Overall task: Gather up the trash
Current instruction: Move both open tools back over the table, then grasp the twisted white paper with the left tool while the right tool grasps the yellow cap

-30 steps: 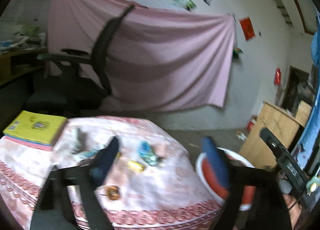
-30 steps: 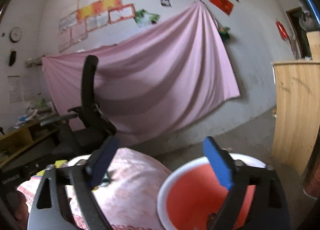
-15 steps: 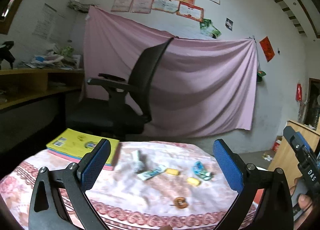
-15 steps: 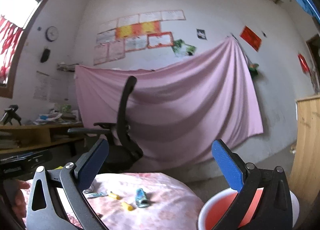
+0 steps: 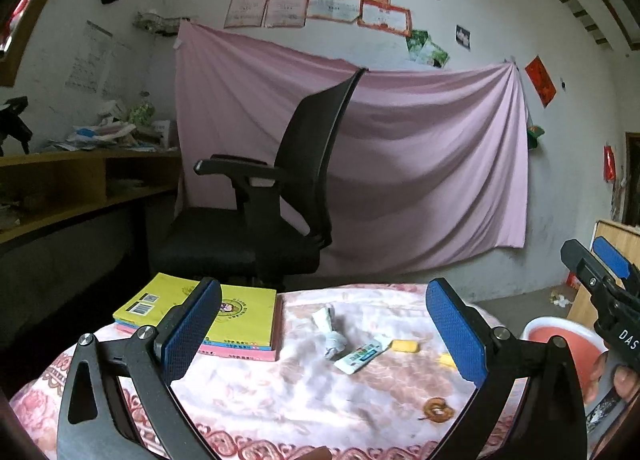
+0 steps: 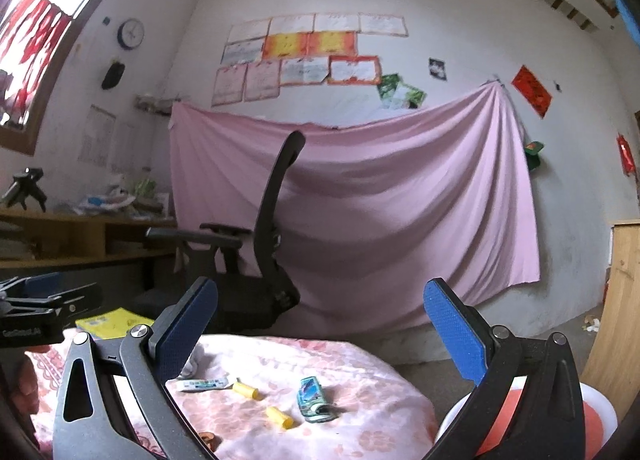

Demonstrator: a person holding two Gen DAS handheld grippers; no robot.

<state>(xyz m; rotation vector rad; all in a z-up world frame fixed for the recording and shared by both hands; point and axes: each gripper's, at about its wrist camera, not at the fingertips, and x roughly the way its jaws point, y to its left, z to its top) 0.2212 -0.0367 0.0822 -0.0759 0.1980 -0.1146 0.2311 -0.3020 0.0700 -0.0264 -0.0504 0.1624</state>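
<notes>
— Hovering, both of them. The left gripper (image 5: 324,324) is spread wide over the near edge of the table (image 5: 280,392), nothing between its blue pads (image 5: 192,330); the right gripper (image 6: 320,324) is just as wide and just as empty.

— Where's the trash, then?

— Going left to right in the left camera: past the yellow book (image 5: 240,314) at about ten o'clock, there's a crumpled white wad (image 5: 330,330), then a flat printed wrapper (image 5: 362,354) just beside it at about four o'clock, a small yellow piece (image 5: 405,346) near the wrapper's far end, and a brown ring-shaped bit (image 5: 438,410) alone toward the near edge. All of it lies loose on the flowered cloth, none touched.

— And the red bin?

— The red basin (image 5: 560,336) sits off the table's right side, at three o'clock. I'd guess it stands low there so scraps can be carried over the edge and dropped. The claws are probably held open because neither has chosen a piece yet.

— Does the right camera add anything?

— Yes — a blue-green packet (image 6: 314,398), which the left view hides behind its right finger, and two yellow pieces. It barely shows the wad, though — that sits half behind its own left pad — and only a sliver of the basin between the right finger's struts.
</notes>
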